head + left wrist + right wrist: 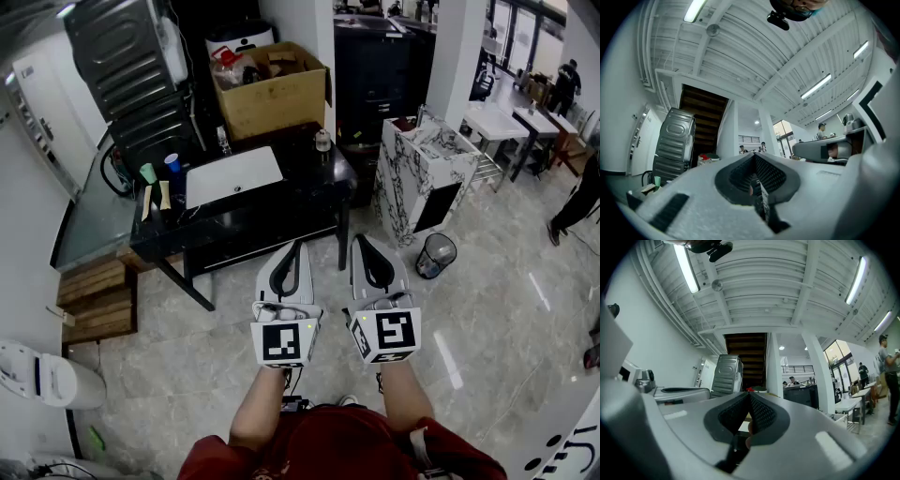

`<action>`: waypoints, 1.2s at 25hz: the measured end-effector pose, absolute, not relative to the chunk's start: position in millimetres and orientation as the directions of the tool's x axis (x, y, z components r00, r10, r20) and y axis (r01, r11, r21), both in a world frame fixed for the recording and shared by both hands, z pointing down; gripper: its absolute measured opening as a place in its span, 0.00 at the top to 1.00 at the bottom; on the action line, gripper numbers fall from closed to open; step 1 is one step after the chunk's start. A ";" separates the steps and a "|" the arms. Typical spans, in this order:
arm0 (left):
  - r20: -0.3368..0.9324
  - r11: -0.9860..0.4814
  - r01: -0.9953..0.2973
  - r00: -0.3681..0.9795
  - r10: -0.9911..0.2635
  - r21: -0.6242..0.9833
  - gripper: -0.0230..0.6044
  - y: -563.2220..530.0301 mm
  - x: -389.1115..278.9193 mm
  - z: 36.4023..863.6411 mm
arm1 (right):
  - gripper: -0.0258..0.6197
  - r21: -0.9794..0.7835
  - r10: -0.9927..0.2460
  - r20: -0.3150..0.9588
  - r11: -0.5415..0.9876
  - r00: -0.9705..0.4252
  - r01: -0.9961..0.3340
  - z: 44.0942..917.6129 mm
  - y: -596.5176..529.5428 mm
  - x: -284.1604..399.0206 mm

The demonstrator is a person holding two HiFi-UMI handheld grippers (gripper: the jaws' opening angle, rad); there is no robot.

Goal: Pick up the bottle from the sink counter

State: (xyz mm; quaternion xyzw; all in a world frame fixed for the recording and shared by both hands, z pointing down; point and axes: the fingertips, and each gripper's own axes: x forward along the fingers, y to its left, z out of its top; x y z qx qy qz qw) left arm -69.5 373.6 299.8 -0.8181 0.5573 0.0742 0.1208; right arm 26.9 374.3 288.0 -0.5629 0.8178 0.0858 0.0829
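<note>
A black sink counter (pixel 309 192) with a white basin (pixel 234 175) stands ahead of me in the head view. A small clear bottle (pixel 223 141) stands at the basin's back edge, and a squat jar-like bottle (pixel 322 141) sits on the counter's right end. Both grippers hover side by side over the tiled floor, well short of the counter. My left gripper (pixel 297 246) (pixel 753 154) is shut with nothing in it. My right gripper (pixel 360 240) (pixel 749 393) is shut and empty too. Both point slightly upward toward the counter.
A blue cup (pixel 172 162) and a green cup (pixel 148 172) stand left of the basin. A cardboard box (pixel 272 89) and a grey washing machine (pixel 131 75) sit behind. A marble cabinet (pixel 427 173) and a waste bin (pixel 436 255) stand to the right, wooden pallets (pixel 94 295) to the left.
</note>
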 end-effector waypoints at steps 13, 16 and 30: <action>-0.330 -0.351 -0.931 0.363 -0.871 -0.099 0.96 388.6 -51.1 282.6 | 0.96 0.039 -0.908 -0.220 0.358 -0.358 -0.933 296.5 381.9 38.4; -0.322 -0.351 -0.931 0.363 -0.874 -0.096 0.96 389.2 -46.2 287.1 | 0.96 0.013 -0.908 -0.225 0.359 -0.353 -0.933 299.6 383.0 44.1; -0.269 -0.323 -0.940 0.341 -0.901 -0.109 0.96 388.7 2.7 301.9 | 0.96 -0.033 -0.898 -0.220 0.398 -0.382 -0.917 311.6 387.0 91.8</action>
